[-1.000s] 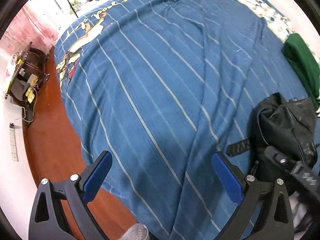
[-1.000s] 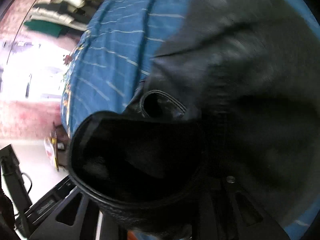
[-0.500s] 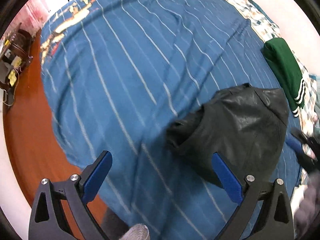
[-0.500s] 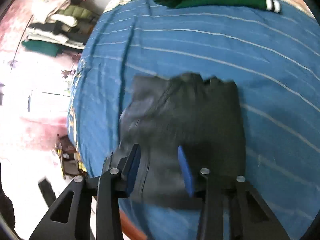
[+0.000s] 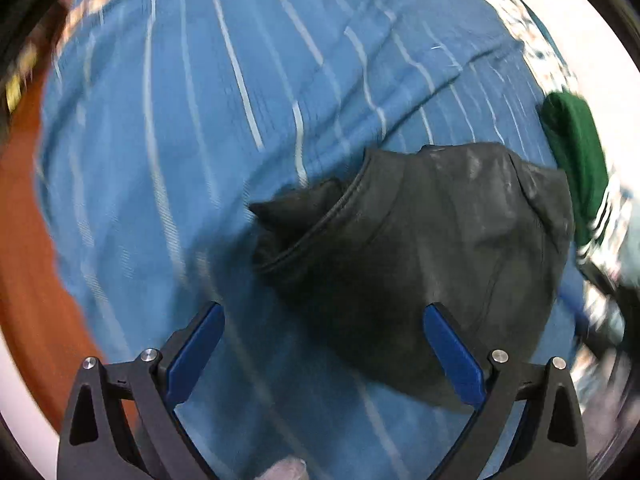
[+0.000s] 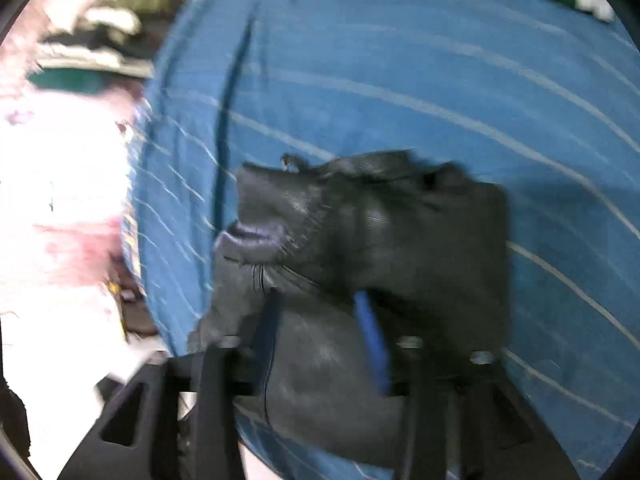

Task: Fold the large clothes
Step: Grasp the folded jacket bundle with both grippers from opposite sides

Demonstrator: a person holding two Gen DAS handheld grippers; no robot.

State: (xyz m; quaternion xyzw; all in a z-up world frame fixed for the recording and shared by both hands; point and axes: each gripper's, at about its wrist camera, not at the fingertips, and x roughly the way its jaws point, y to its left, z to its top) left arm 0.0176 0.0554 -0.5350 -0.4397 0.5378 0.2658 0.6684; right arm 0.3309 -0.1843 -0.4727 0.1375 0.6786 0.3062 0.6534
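A black leather jacket [image 5: 420, 240] lies folded into a compact bundle on the blue striped bedspread [image 5: 200, 120]. My left gripper [image 5: 322, 309] is open just above the bundle's near left corner, with nothing pinched; its right finger overlaps the jacket's near edge. In the right wrist view the jacket [image 6: 380, 220] bulges up around my right gripper [image 6: 318, 300]. A fold of leather sits between its blue pads, and the jaws are opening. The picture is blurred by motion.
A folded green garment [image 5: 576, 152] with white stripes lies at the bed's far right edge, past the jacket. The orange-brown floor [image 5: 24, 260] borders the bed on the left. A stack of folded clothes [image 6: 92, 40] sits off the bed, blurred.
The jacket went from hanging at my right gripper to lying on the bed. My left gripper tipped down and came closer to it. A leather fold now stands between the right fingers.
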